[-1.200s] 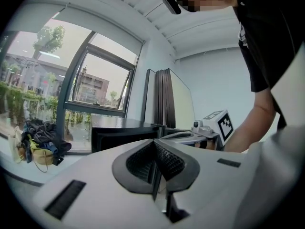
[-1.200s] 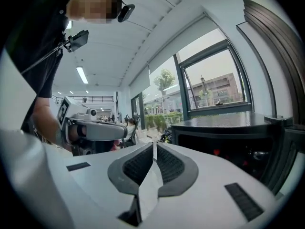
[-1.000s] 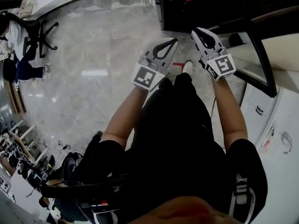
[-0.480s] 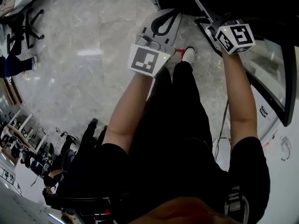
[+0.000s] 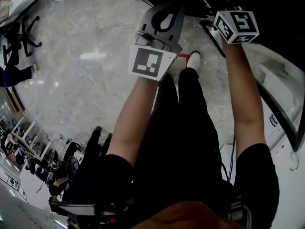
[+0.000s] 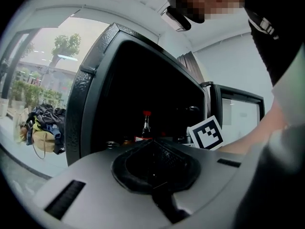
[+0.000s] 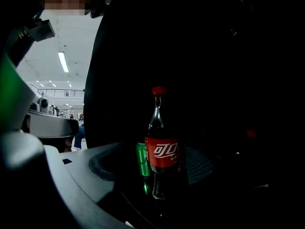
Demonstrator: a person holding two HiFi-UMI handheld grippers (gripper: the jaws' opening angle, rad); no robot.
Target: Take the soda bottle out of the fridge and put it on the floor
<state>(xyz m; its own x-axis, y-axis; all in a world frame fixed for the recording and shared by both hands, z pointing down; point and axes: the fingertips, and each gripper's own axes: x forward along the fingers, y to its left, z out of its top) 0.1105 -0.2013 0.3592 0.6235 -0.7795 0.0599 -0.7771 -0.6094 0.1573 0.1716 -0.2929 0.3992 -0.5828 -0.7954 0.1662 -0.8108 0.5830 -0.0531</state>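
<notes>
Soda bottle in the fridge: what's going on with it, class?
A person holding two grippers faces the open fridge. The right gripper has just been opening its jaws, and the soda bottle stands upright just ahead of them beside a green can, not yet gripped. The left gripper is shut and empty.

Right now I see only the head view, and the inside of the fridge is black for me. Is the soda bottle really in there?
Observer: Yes. The right gripper view shows a red-capped soda bottle standing upright inside the fridge.
Operator: Does anything stand near it?
Observer: A green can stands close on its left in that view, partly behind it.
Operator: Is the right tool ready?
Observer: Its jaws have just been opening. The bottle shows in the gap between them, but the pads do not press on it.
</notes>
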